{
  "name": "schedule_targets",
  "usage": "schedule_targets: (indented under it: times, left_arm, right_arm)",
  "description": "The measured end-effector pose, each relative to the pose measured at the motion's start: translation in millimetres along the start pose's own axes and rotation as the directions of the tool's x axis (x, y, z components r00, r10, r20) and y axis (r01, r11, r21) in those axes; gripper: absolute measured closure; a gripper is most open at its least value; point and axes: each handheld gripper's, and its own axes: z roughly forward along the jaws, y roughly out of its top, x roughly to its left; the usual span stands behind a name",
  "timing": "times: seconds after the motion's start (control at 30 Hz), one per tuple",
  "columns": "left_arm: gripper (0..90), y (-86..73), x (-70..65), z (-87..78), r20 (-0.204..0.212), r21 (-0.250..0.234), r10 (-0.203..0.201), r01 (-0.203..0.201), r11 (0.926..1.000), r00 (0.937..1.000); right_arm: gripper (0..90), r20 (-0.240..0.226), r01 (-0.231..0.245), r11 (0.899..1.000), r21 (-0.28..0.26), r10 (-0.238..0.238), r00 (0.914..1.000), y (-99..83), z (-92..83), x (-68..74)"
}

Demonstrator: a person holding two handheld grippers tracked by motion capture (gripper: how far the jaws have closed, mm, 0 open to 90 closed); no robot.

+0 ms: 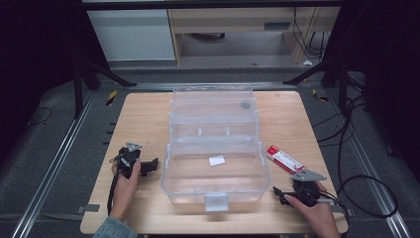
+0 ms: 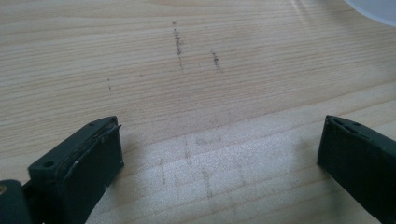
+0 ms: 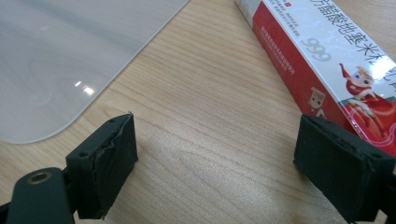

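A clear plastic storage box [image 1: 167, 171] stands in the middle of the wooden table [image 1: 143, 119], its lid [image 1: 213, 106] swung open toward the back. A small white slip [image 1: 216, 160] lies inside it. A red-and-white carton [image 1: 285, 158] lies flat to the right of the box, seen close up as the carton [image 3: 336, 60] in the right gripper view. My left gripper [image 1: 153, 166] rests left of the box, open over bare wood [image 2: 219, 135]. My right gripper [image 1: 278, 192] sits near the box's front right corner, open [image 3: 215, 135], with the carton just beyond its right jaw.
A front latch [image 1: 216, 202] sticks out from the box toward the table's near edge. Black cables [image 1: 364, 188] trail off the right side. Dark frame legs [image 1: 99, 69] and metal rails [image 1: 54, 163] flank the table. The box's rounded corner [image 3: 70, 56] lies ahead left of the right gripper.
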Motion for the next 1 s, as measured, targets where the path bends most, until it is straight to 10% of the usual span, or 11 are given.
schedule_targets:
  times: [0.2, 0.47, 1.0]
  left_arm:
    - [0.0, -1.1, -0.2, -1.1, 0.006, 0.0, 0.007, -0.007, 1.0, 1.0]
    - [0.0, -2.6, -2.0, -2.3, 0.004, -0.001, 0.004, -0.004, 1.0, 1.0]
    - [0.0, -2.9, -2.8, -3.0, -0.001, 0.002, 0.002, -0.002, 1.0, 1.0]
  right_arm:
    - [18.2, 0.003, 0.054, 0.998, 0.036, -0.055, 0.9985, 6.5, -4.4, 3.3]
    - [31.7, 0.084, 0.091, 0.995, -0.051, -0.087, 0.9927, 29.3, -22.5, -5.0]
    - [28.8, 0.06, 0.097, 0.988, 0.121, -0.105, 0.9927, 57.5, 6.6, -52.4]
